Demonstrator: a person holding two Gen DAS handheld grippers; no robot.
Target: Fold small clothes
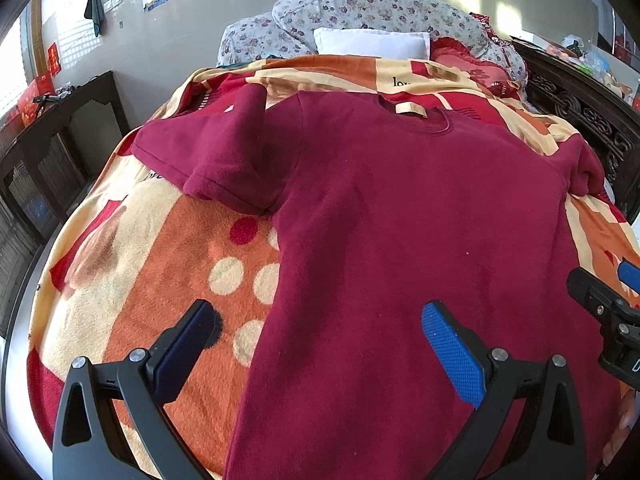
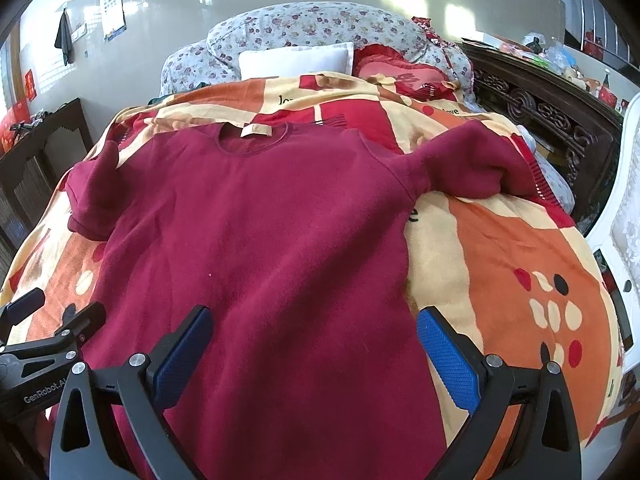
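A dark red short-sleeved shirt [image 1: 400, 220] lies spread flat on the bed, collar with a beige label [image 1: 410, 108] at the far end; it also shows in the right wrist view [image 2: 260, 232]. Its left sleeve [image 1: 212, 152] is bunched up and its right sleeve [image 2: 472, 168] is rumpled. My left gripper [image 1: 320, 336] is open above the shirt's lower left edge, holding nothing. My right gripper [image 2: 314, 340] is open above the shirt's lower right edge, holding nothing. Each gripper shows at the edge of the other's view: the right gripper [image 1: 616, 304], the left gripper [image 2: 48, 320].
An orange, red and cream patterned blanket [image 1: 160, 272] covers the bed. Floral pillows [image 1: 360, 12] and a white pillow [image 1: 372, 42] lie at the head. A dark wooden cabinet [image 1: 60, 140] stands left, a carved dark headboard [image 2: 552, 120] right, and a white frame [image 2: 620, 208] at the far right.
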